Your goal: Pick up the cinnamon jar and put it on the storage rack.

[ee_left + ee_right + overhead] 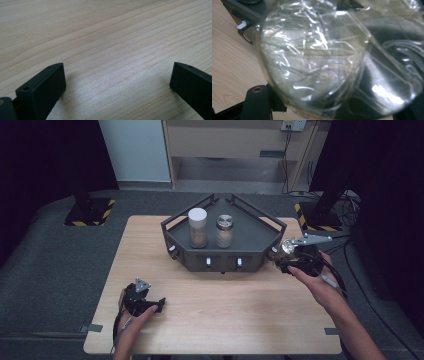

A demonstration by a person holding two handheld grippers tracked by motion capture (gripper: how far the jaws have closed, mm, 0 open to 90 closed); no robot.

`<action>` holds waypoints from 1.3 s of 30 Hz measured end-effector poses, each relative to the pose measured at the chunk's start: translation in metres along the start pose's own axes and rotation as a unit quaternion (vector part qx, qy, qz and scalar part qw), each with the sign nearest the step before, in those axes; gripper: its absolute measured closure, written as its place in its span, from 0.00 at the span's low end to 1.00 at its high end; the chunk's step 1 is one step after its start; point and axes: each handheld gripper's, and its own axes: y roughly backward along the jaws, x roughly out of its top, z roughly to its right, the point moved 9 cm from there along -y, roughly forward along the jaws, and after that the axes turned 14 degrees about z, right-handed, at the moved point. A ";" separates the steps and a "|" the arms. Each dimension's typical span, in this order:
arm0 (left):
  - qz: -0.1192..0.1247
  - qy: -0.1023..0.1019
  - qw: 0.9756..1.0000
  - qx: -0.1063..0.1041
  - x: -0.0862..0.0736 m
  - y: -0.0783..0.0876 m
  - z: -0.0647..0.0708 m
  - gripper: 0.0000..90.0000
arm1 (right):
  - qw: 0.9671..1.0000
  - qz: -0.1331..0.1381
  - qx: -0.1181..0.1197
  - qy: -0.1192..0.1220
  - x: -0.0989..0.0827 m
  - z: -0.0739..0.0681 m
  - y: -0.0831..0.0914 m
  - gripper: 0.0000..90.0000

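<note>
Clear crinkled plastic wrap (312, 57) pinched in right gripper (289, 251) at right of frame beside tray (260, 240); likely light, limp, slippery, best held at bunched edge; left gripper (159, 305) wide, empty, lower left on table (225, 310).

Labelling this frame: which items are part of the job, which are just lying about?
In the job:
- clear jar, gripped by the right claw
- dark tray, beside that jar

Just there:
- white-lidded jar in the tray
- metal-lidded jar in the tray
- left claw, open on the table
</note>
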 end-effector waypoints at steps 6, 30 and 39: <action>0.000 0.000 1.000 0.000 0.000 0.000 0.000 0.00 | 1.000 -0.003 0.004 0.004 0.010 -0.001 -0.010 0.35; 0.000 0.000 1.000 0.000 0.000 0.000 0.000 0.00 | 1.000 -0.010 0.011 0.002 0.042 -0.003 -0.057 0.35; 0.000 0.000 1.000 0.000 0.000 0.000 0.000 0.00 | 1.000 -0.012 0.011 0.005 0.053 -0.006 -0.074 0.35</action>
